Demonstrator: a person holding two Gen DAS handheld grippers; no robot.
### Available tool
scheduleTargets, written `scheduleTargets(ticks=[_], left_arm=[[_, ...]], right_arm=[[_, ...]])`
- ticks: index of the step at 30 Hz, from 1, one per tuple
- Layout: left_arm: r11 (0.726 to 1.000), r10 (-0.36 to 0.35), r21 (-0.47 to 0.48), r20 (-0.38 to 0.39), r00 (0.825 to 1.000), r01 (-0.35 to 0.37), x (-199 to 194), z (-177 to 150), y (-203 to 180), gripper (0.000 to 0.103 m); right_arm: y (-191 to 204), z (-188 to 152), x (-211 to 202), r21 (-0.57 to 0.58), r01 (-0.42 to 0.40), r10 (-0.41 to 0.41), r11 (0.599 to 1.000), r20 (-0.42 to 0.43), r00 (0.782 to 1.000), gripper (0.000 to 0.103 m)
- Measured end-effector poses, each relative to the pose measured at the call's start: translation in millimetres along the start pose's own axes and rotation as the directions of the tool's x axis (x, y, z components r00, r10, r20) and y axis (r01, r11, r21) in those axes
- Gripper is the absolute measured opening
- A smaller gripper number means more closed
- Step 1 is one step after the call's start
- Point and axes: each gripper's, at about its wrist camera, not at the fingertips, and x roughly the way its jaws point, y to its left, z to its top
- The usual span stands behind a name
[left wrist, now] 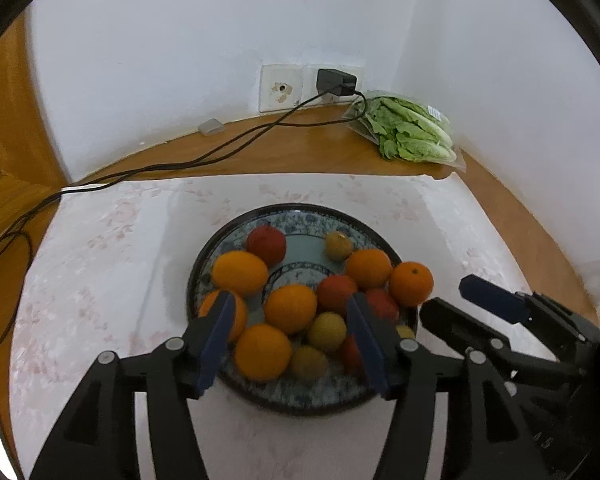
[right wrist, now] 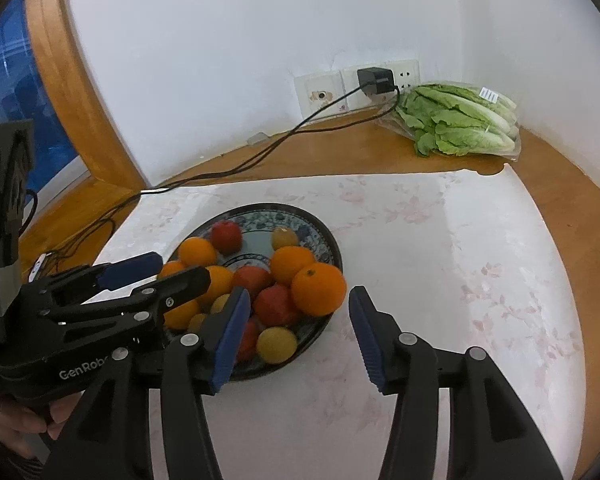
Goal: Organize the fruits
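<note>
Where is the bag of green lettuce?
The lettuce lies on the wooden tabletop in the far right corner by the white wall, just right of the black charger plugged into the socket, well behind the plate of fruit.

6 oranges (left wrist: 290, 308), 4 red fruits (left wrist: 266, 244), 4 yellow-green fruits (left wrist: 339, 245), 1 plate (left wrist: 300, 216), 1 bagged lettuce (left wrist: 410, 130)

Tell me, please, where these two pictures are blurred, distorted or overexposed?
Left wrist view: the fruit in the plate is smeared, the bagged lettuce sharper; the table edge bows from the fisheye. Right wrist view: the wall washes out at the upper right; the orange is fairly crisp; black corners vignette both.
</note>
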Motion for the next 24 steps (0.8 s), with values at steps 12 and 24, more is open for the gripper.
scheduleTargets(ticks=[12, 24], left_arm=[[0.998, 0.054, -0.03, -0.005, 0.999, -0.054, -33.8, -39.1, 8.0, 0.072], [0.992, 0.096, -0.071, -0.061, 0.993, -0.101, -26.7, -70.8, 15.6, 0.076]], right_arm=[[16.4, -30.9, -21.6, -0.009, 0.011, -0.012, 1.0, -0.018, 1.0, 0.067], [17.3, -59.9, -21.9, -0.016, 0.081, -0.081, 0.997, -0.025, 0.996, 0.074]])
